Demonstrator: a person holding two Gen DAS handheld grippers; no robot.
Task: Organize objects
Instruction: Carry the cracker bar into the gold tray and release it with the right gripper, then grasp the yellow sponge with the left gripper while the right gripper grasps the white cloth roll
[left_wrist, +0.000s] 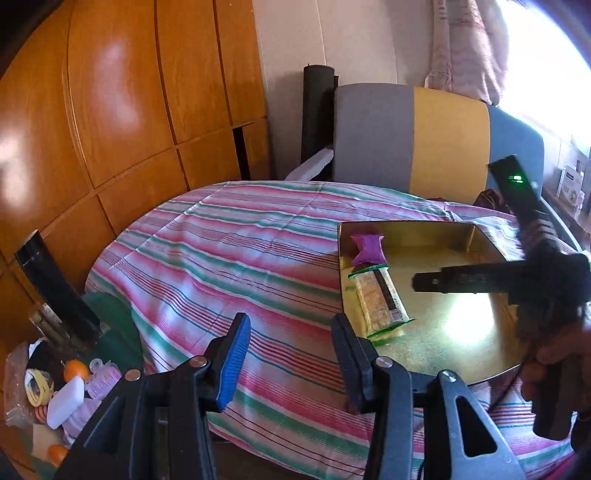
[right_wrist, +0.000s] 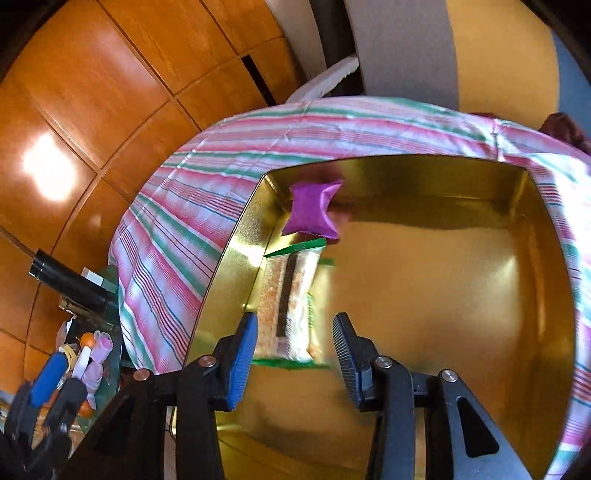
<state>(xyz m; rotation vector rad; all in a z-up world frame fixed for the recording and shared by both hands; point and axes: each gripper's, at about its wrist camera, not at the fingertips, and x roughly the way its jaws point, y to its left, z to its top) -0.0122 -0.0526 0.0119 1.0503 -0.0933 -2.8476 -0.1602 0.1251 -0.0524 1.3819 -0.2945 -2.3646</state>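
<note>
Hovering with its jaws spread wide and nothing between them, the left gripper (left_wrist: 291, 354) sits above the striped tablecloth (left_wrist: 221, 251), just off the near left corner of the gold tin tray (left_wrist: 480, 332). One of its fingers carries a blue ribbed pad (left_wrist: 234, 360); the other is black. The right gripper (right_wrist: 293, 354) is likewise parted and holds nothing, poised over the inside of the gold tin tray (right_wrist: 443, 280), with the cracker packet (right_wrist: 286, 306) lying just ahead of its blue-padded finger. From the left wrist view, the right gripper (left_wrist: 428, 282) reaches across the tray from the right, and the person's hand (left_wrist: 554, 362) is on its handle. The cracker packet (left_wrist: 380, 301), clear with green sealed ends and a dark strip along it, lies flat along the tray's left wall. A purple sachet (left_wrist: 365, 247) sits in the far left corner of the tray, just beyond the packet's far end. The cloth covers a rounded table, and a chair (left_wrist: 424, 136) with grey, yellow and blue panels stands at its far side. Wooden wardrobe panels (left_wrist: 129, 110) fill the left. Down at the lower left, a side surface holds a jumble of small items (left_wrist: 66, 387), among them orange balls and a white block.
</note>
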